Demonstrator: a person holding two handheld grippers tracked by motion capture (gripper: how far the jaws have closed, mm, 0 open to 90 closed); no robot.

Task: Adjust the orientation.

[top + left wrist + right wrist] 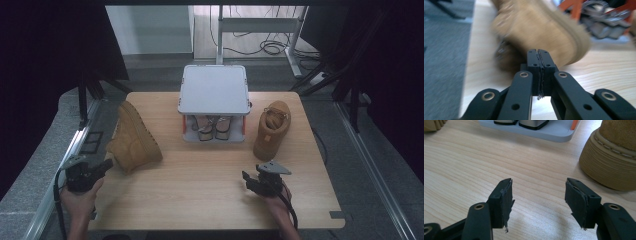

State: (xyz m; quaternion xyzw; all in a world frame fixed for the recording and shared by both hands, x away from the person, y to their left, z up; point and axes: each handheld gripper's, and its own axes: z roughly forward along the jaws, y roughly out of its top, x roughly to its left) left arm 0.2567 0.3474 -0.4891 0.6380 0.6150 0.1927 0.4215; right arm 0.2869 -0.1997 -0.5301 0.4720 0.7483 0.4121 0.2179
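- A pale wood table [200, 200] stands on grey floor [30, 165].
- Black curtains [45, 60] hang at both sides.
- Metal rails [380, 165] run along the table's left and right.
- Beyond the table, a white cabinet [150, 30] and a desk frame [260, 25].
- Black cables [270, 47] lie looped under that frame.
- The light is even and soft.

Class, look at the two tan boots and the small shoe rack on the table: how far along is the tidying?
Done: one pair of shoes already sits on the rack's lower shelf. In hand: the left tongs, shut with nothing between them, sit right at the tipped-over left boot. The right tongs wait open near the upright right boot. Left: both boots are still on the table.
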